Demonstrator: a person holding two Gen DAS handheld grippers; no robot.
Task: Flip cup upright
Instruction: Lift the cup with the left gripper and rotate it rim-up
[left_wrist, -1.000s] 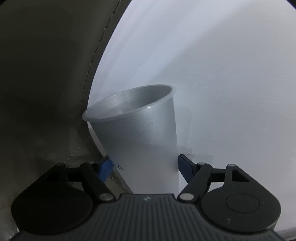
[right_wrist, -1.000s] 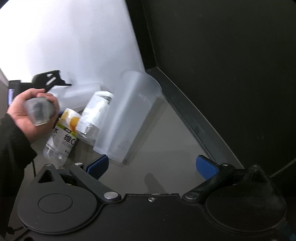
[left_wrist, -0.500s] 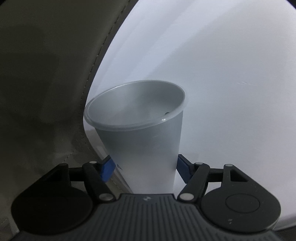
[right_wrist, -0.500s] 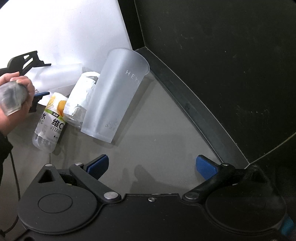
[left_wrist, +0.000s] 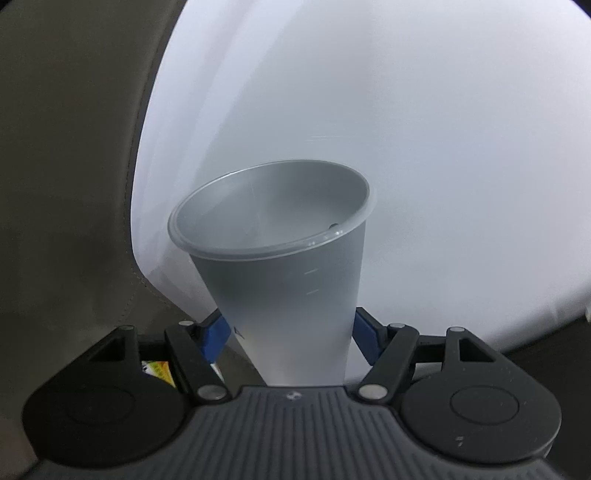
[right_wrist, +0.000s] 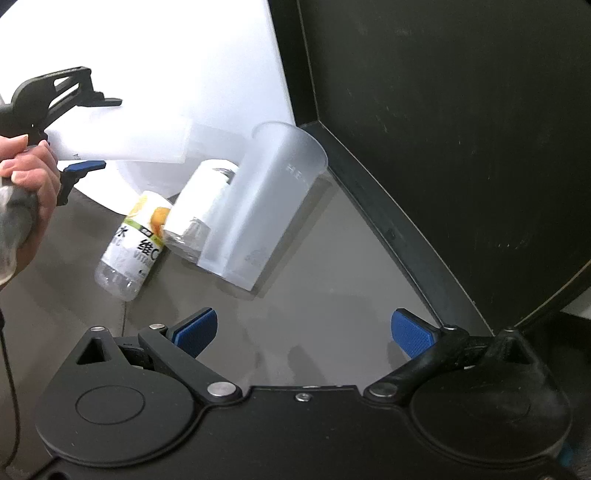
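Note:
My left gripper (left_wrist: 291, 332) is shut on a frosted translucent cup (left_wrist: 284, 273), gripped near its base, with the open rim pointing away from the camera and up. In the right wrist view the same cup (right_wrist: 122, 138) is held in the air at the left, lying roughly level, in the left gripper (right_wrist: 70, 136). A second frosted cup (right_wrist: 258, 206) stands upside down on the grey table, base up. My right gripper (right_wrist: 303, 332) is open and empty, just in front of it.
Two plastic bottles lie on the table left of the standing cup: one with an orange-and-green label (right_wrist: 138, 243), one with a white label (right_wrist: 199, 210). A white panel (right_wrist: 166, 55) stands behind them. A dark wall (right_wrist: 443, 129) and a black ledge (right_wrist: 388, 229) border the right.
The left gripper has turned the held cup so its open mouth faces more toward the camera. The right gripper has shifted, and the upside-down cup now appears farther right in its view.

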